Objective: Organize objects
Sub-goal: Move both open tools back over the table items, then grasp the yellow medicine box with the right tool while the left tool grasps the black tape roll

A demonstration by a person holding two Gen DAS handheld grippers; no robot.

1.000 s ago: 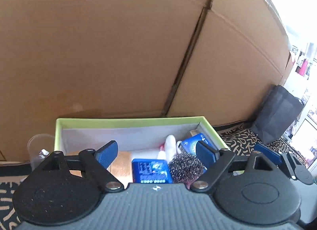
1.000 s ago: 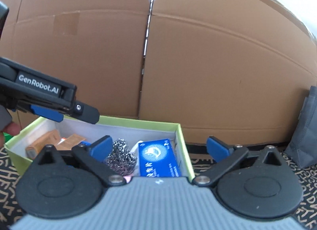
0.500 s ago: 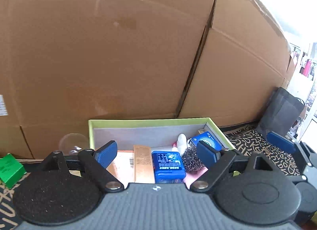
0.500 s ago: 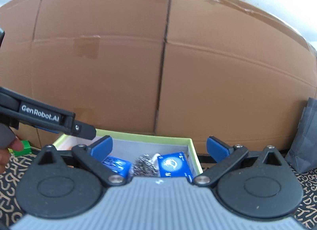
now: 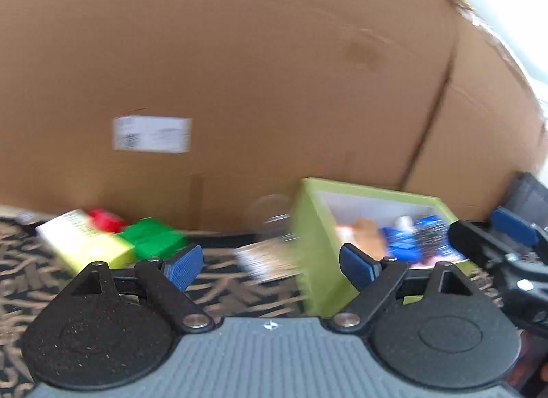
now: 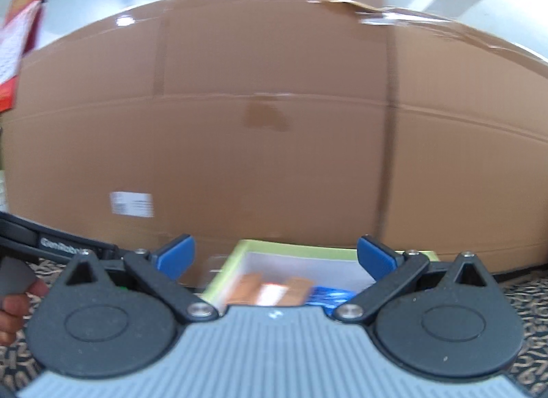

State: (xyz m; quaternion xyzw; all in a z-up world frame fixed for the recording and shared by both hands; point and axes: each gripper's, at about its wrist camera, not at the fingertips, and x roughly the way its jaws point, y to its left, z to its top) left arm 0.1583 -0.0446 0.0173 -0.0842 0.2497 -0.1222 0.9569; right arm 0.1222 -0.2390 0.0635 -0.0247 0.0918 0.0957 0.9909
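A lime-green open box [image 5: 320,254] stands on the patterned mat against a big cardboard wall; it also shows in the right wrist view [image 6: 222,276]. Inside lie orange packs [image 6: 270,290], blue packs [image 5: 399,243] and a steel scourer [image 5: 433,237]. Left of it on the mat lie a yellow box [image 5: 85,243], a green box [image 5: 152,238], a red item [image 5: 104,219] and a white-brown pack [image 5: 265,257]. My left gripper [image 5: 270,262] is open and empty, left of the box. My right gripper [image 6: 275,257] is open and empty, in front of the box.
A clear plastic cup [image 5: 270,214] stands behind the box's left corner. A large cardboard carton [image 5: 274,89] walls off the back. A dark bag [image 5: 531,195] sits at the far right. The patterned mat [image 5: 51,267] covers the floor. The view is motion-blurred.
Both grippers have swung left and pulled back from the green box. The left view now takes in the yellow, green and red items on the mat. Both stayed open.
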